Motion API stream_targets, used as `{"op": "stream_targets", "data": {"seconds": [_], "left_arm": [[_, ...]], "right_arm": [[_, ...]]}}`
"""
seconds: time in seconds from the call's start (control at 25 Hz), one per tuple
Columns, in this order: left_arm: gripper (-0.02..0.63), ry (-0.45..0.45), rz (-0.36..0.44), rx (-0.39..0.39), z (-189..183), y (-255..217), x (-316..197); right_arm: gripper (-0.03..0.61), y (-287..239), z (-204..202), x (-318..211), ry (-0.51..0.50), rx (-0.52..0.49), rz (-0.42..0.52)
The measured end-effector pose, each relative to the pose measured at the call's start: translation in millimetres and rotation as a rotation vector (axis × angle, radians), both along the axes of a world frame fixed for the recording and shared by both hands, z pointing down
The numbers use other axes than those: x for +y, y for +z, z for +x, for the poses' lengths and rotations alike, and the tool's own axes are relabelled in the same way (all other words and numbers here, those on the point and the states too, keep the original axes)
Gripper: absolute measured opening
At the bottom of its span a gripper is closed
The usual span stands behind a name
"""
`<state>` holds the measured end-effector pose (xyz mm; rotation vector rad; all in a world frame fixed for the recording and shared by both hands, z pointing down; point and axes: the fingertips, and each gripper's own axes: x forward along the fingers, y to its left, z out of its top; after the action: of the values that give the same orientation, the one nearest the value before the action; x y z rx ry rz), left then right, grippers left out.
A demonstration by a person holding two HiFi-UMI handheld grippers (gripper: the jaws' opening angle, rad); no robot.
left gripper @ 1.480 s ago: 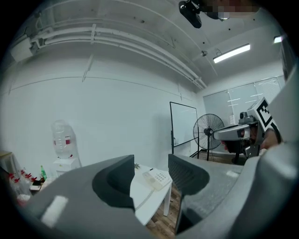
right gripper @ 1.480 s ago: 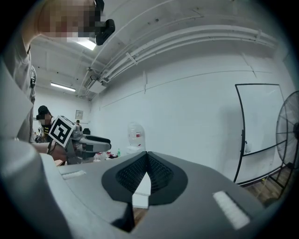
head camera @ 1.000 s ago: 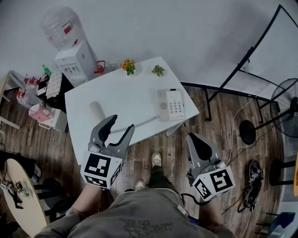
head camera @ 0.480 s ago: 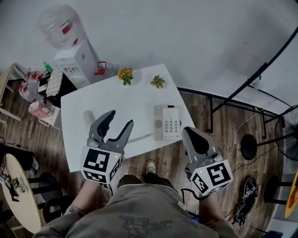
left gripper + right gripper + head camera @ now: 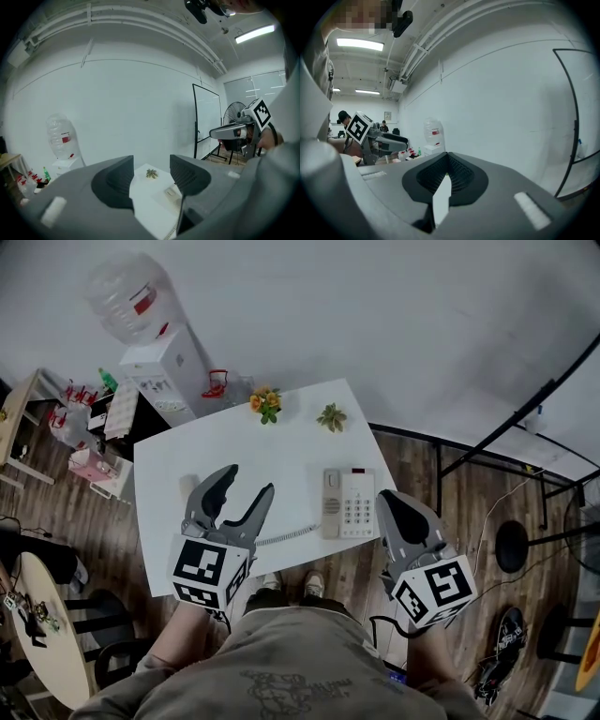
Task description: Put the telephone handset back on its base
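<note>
Left gripper [image 5: 246,486]: hung over the lower-left part of the white table [image 5: 281,442], jaws spread wide, nothing between them. Right gripper [image 5: 388,499]: hung at the table's lower-right edge, just right of the telephone base [image 5: 350,502]; jaws pressed together, nothing held. Telephone handset [image 5: 186,486]: lay off its base as a pale shape at the table's left, partly hidden behind the left gripper, well apart from the base. Coiled cord [image 5: 291,534]: ran from the base leftward along the lower table edge and passed under the left gripper. Orange flowers [image 5: 266,401] and small green plant [image 5: 330,416]: stood near the table's upper edge. Water dispenser [image 5: 164,362]: stood beyond the table's upper-left corner, bottle on top. Wooden floor [image 5: 450,512]: showed around the table.
</note>
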<state>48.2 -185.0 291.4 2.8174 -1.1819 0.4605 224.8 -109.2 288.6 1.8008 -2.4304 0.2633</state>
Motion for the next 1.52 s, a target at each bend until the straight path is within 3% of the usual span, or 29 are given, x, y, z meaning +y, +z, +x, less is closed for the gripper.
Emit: {"op": "stream_targets", "data": {"seconds": [0.52, 0.92, 1.28, 1.52], "left_arm": [[0.250, 0.011, -0.047, -0.014, -24, 12, -35], [0.258, -0.173, -0.147, -0.046, -103, 58, -82], [0.261, -0.359, -0.288, -0.136, -192, 143, -91], [0.265, -0.433, -0.416, -0.174, -234, 205, -91]], "right_arm": [[0.028, 9, -28, -37, 0.015, -0.047, -0.039], [0.028, 47, -86, -80, -0.102, -0.057, -0.126], [0.028, 103, -161, -116, -0.276, -0.047, -0.248], [0.028, 159, -201, -130, -0.353, -0.007, -0.366]]}}
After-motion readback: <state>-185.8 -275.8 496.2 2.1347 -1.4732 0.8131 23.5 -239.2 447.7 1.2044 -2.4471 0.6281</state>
